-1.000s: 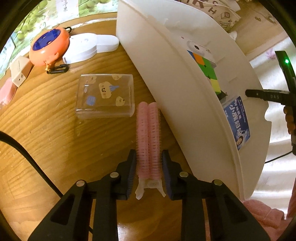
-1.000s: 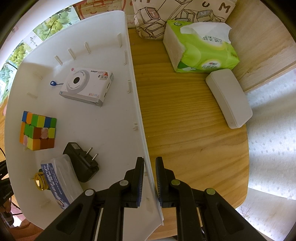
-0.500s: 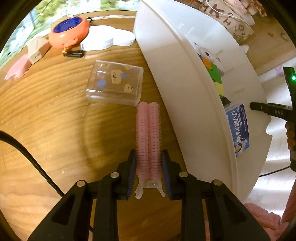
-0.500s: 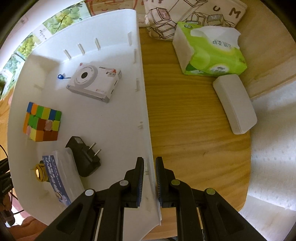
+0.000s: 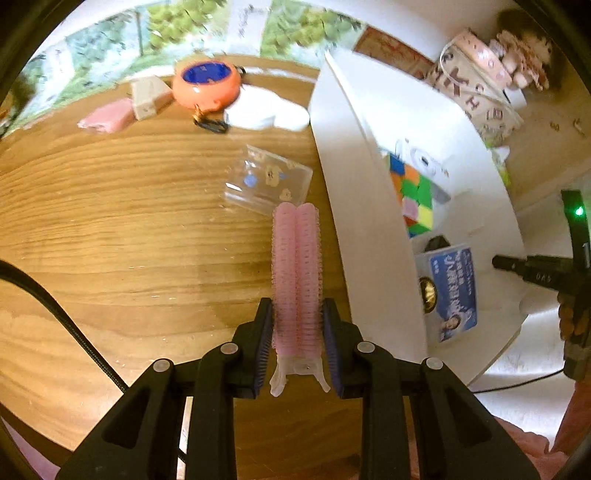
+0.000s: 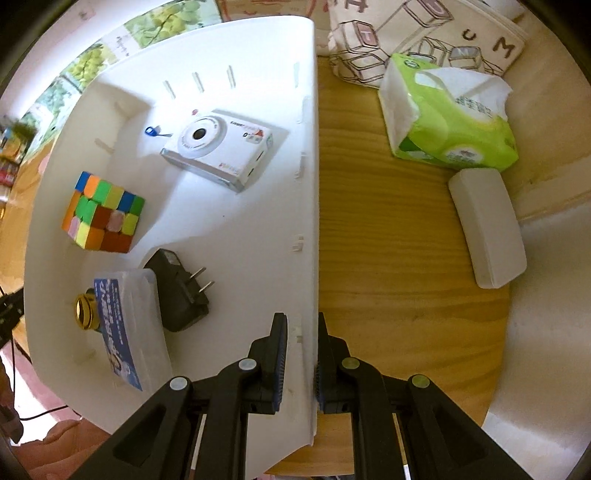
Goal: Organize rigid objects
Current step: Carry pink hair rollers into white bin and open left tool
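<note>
My left gripper (image 5: 295, 314) is shut on a pink hair-roller clip (image 5: 295, 266) and holds it above the wooden table, just left of the white bin (image 5: 369, 221). My right gripper (image 6: 299, 328) is shut on the bin's right wall (image 6: 308, 221). Inside the bin lie a white camera (image 6: 218, 147), a colour cube (image 6: 101, 212), a black plug adapter (image 6: 177, 291), a blue-labelled clear box (image 6: 125, 325) and a gold ring (image 6: 85, 310).
On the table left of the bin lie a clear sticker case (image 5: 267, 181), a white case (image 5: 266, 112), an orange round toy (image 5: 207, 83), a beige block (image 5: 149, 96) and a pink eraser (image 5: 107, 116). Right of the bin are a green tissue pack (image 6: 447, 122), a white case (image 6: 487, 232) and a printed bag (image 6: 424, 33).
My left gripper has risen with the pink clip, so the table objects look farther off and more of the bin's inside shows. My right gripper keeps its hold on the bin wall.
</note>
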### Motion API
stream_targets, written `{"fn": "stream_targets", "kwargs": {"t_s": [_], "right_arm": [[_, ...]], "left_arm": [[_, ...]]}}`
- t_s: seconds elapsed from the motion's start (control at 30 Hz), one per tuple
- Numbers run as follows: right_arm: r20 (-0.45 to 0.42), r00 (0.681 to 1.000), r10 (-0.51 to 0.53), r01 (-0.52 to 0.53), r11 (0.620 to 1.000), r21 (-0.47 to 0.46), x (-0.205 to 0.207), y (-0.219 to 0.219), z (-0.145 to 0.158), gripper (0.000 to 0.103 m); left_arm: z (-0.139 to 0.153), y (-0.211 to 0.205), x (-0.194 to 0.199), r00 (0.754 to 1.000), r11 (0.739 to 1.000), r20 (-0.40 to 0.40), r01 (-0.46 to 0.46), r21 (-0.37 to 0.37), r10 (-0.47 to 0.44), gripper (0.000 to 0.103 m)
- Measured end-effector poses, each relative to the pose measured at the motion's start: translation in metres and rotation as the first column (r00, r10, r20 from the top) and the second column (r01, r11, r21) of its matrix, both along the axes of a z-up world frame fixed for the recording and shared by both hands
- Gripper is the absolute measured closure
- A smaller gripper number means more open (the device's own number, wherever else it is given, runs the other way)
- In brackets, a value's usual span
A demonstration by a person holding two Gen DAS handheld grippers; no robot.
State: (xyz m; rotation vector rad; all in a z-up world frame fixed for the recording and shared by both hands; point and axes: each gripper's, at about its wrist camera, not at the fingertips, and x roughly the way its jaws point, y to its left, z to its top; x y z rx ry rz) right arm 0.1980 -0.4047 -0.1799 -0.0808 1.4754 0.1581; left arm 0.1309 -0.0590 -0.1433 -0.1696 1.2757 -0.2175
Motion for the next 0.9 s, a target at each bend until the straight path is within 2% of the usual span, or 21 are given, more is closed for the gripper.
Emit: {"fn": "stream_targets", "kwargs": {"t_s": [0.27, 0.5, 0.9], "right_arm": [[0.008, 0.998, 0.067, -0.067, 0.998, 0.018, -0.001, 0.003, -0.001, 0.09], [0.013, 0.994, 0.108, -0.109, 0.993, 0.034, -0.005, 0.005, -0.003, 0.09], [0.024, 0.985, 0.173, -0.173, 0.985, 0.012, -0.012, 0.011, -0.002, 0.09]], "left_arm": [[0.034, -0.015, -0.005, 0.994, 0.998, 0.089, -0.057, -0.002, 0.057, 0.075], [0.056, -0.041, -0.001, 0.987, 0.998, 0.154, -0.056, 0.006, 0.055, 0.075], [0.073, -0.092, 0.013, 0.975, 0.998, 0.212, 0.064, 0.023, -0.067, 0.075]]}}
